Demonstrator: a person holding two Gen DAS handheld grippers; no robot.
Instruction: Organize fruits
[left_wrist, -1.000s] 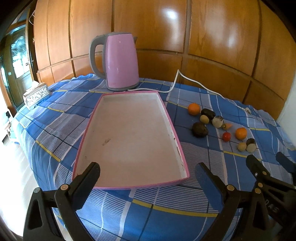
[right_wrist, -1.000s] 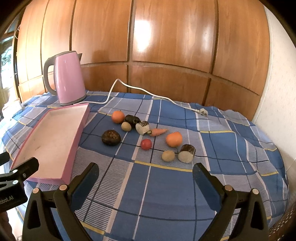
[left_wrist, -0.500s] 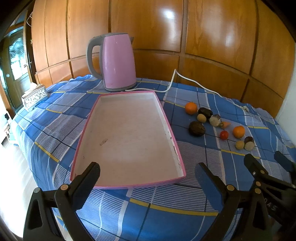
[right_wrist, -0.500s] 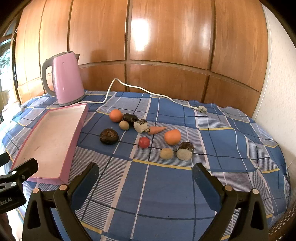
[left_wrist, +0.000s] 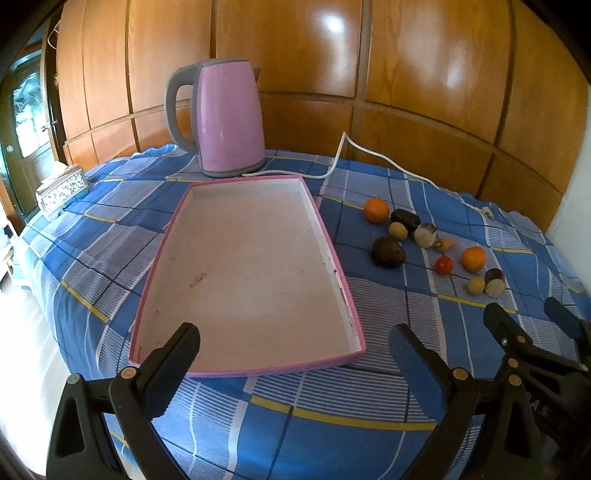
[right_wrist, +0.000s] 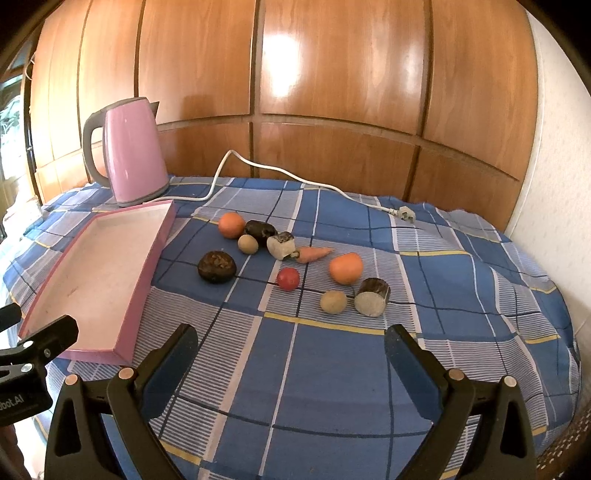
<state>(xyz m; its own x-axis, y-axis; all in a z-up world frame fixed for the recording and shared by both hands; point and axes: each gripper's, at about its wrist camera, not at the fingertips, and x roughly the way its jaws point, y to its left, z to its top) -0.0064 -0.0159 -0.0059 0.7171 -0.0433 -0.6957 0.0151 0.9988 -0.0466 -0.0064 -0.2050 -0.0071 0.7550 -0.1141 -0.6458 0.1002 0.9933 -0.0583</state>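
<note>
Right wrist view: my right hand-held gripper (right_wrist: 290, 354) gapes empty; fruits (right_wrist: 288, 278) ahead, untouched.
Left: hand-held gripper (left_wrist: 293, 345) spread before bare tray (left_wrist: 356, 325).
Next: reach forward, pinch one.

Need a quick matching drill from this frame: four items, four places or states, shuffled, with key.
Items:
1. kettle
2. tray
3. tomato
4. plug

Places or states:
A. on the cloth, in the middle of the fruit cluster
B. upright, just behind the tray's far end
C. on the cloth at the cord's free end, right of the fruit
D. nothing in it, left of the fruit

Pairs: 1-B, 2-D, 3-A, 4-C
</note>
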